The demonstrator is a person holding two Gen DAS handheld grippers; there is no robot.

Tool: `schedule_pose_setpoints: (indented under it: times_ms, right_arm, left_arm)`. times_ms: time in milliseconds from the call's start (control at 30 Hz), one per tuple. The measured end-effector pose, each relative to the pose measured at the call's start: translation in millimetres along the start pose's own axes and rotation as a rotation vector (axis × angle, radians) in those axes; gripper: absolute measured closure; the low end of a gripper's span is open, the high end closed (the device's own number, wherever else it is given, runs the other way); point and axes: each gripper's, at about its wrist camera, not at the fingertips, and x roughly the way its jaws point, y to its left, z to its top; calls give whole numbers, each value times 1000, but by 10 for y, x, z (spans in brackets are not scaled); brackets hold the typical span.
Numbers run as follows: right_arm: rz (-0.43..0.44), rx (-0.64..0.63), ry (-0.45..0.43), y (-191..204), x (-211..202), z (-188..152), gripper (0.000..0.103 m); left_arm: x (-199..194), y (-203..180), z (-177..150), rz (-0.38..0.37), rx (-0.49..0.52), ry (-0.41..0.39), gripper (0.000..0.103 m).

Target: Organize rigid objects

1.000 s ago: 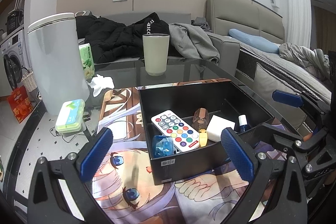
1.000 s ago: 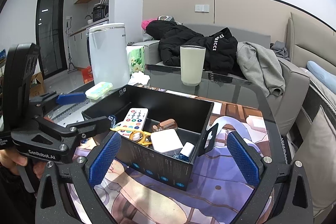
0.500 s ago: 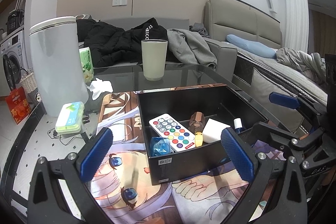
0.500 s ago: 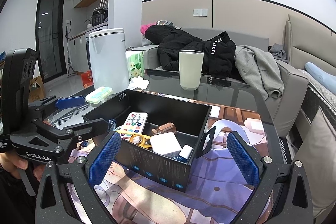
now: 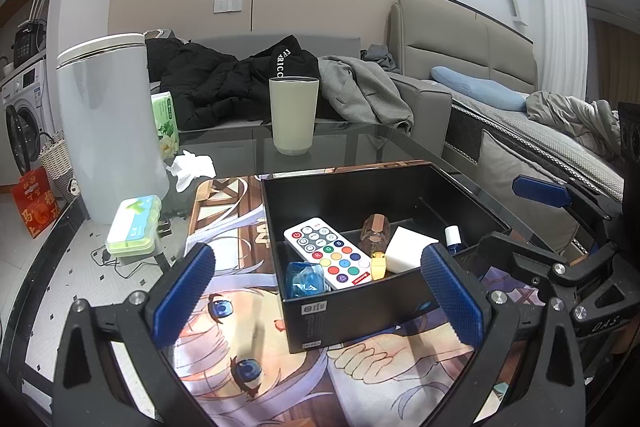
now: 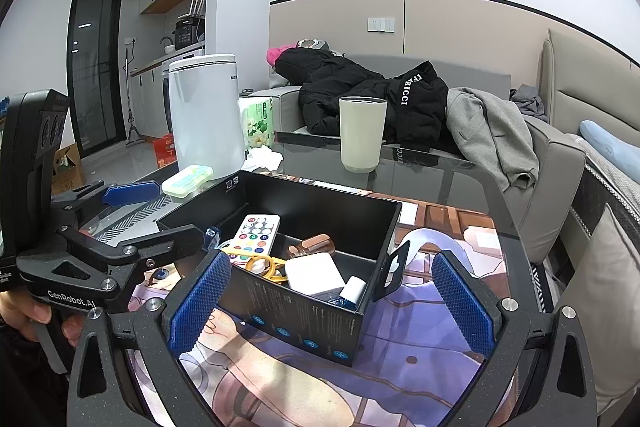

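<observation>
Both your left gripper [image 5: 316, 291] and right gripper [image 6: 328, 303] gape wide, empty; reaching low-centre could snag the black box [image 5: 360, 303] wall, possibly tipping it.

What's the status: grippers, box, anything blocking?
Left gripper open, empty. Right gripper open, empty. Black box holds remote, other small items. Nothing in the way.

A black box [image 5: 360, 303], a white remote [image 5: 330, 253] dotted with coloured buttons, blue textured gripper pads [image 5: 450, 293] and an anime-printed mat [image 5: 240, 339] are being shown.
</observation>
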Motion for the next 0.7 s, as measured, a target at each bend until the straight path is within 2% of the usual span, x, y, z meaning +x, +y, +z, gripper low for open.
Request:
schedule_pose_setpoints:
  times_ms: [700]
  right_arm:
    - [0, -1, 0, 1, -2, -5, 1]
  left_arm:
    - [-12, -13, 9, 1, 6, -6, 0]
